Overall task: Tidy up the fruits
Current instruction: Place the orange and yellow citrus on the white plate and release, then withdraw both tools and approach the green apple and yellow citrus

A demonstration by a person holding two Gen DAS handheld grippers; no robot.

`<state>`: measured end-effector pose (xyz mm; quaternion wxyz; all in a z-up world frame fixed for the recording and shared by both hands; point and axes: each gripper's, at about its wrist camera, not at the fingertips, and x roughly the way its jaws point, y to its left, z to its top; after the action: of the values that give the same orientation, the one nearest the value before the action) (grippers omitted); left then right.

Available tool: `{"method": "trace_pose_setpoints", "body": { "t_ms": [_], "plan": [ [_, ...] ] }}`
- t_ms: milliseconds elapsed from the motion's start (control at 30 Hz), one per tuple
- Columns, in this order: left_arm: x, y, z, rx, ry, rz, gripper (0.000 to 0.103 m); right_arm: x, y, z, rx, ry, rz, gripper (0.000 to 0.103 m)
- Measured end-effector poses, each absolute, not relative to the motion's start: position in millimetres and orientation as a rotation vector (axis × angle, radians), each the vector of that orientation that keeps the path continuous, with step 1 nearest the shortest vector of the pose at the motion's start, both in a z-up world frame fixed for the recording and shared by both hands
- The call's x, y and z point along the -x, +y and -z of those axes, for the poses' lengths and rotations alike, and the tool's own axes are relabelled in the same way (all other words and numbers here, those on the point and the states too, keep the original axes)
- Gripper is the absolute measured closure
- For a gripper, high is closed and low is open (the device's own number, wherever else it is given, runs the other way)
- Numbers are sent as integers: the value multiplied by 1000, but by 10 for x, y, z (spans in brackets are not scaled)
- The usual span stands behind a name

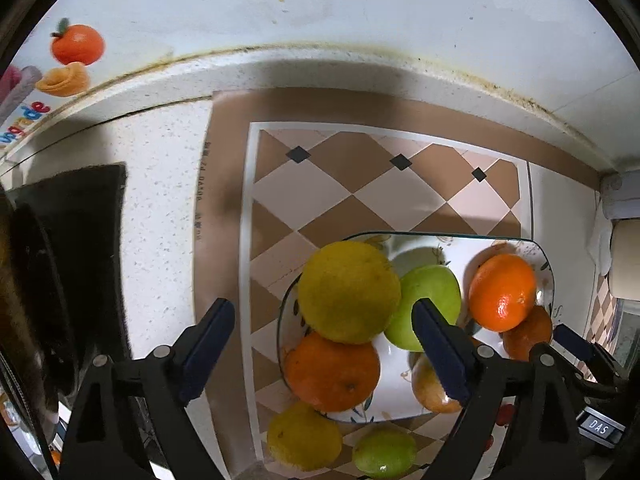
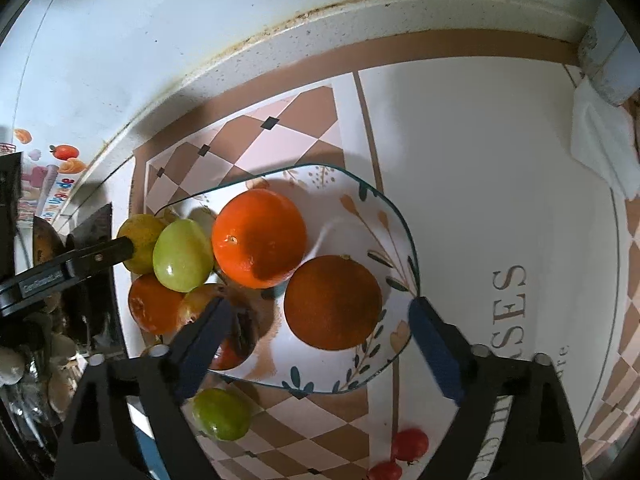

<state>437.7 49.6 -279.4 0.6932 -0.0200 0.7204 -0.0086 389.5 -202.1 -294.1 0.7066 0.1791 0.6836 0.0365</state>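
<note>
A floral glass plate [image 1: 546,258] [image 2: 394,208] lies on a checkered mat and holds several fruits. In the left wrist view my left gripper [image 1: 326,348] is open above a yellow citrus [image 1: 348,292] and an orange [image 1: 332,372], its pads clear of both. A green apple [image 1: 436,292] and a bright orange [image 1: 502,292] lie beside them. In the right wrist view my right gripper [image 2: 322,340] is open around a dark orange [image 2: 332,302] without touching it. The bright orange [image 2: 260,238] and green apple [image 2: 182,256] lie further back. A yellow fruit [image 1: 304,436] and a green fruit [image 2: 220,414] rest off the plate.
A black hob with a dark pan [image 1: 72,260] borders the mat on the left. The stained wall edge [image 1: 320,50] runs along the back. A white cloth [image 2: 600,148] lies at the far right. Two small red fruits [image 2: 408,444] sit on the mat near the front.
</note>
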Motion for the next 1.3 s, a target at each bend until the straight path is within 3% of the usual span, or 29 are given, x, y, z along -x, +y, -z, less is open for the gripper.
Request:
{"method": "trace_pose_setpoints", "body": {
  "t_ms": [600, 1300],
  "plan": [
    [-3394, 468, 2266, 47, 1400, -32, 12, -3370, -1717, 2271, -156, 1399, -10, 8],
    [-2386, 392, 1086, 16, 1080, 2, 12, -2237, -1500, 1068, -68, 1149, 18, 8]
  ]
}}
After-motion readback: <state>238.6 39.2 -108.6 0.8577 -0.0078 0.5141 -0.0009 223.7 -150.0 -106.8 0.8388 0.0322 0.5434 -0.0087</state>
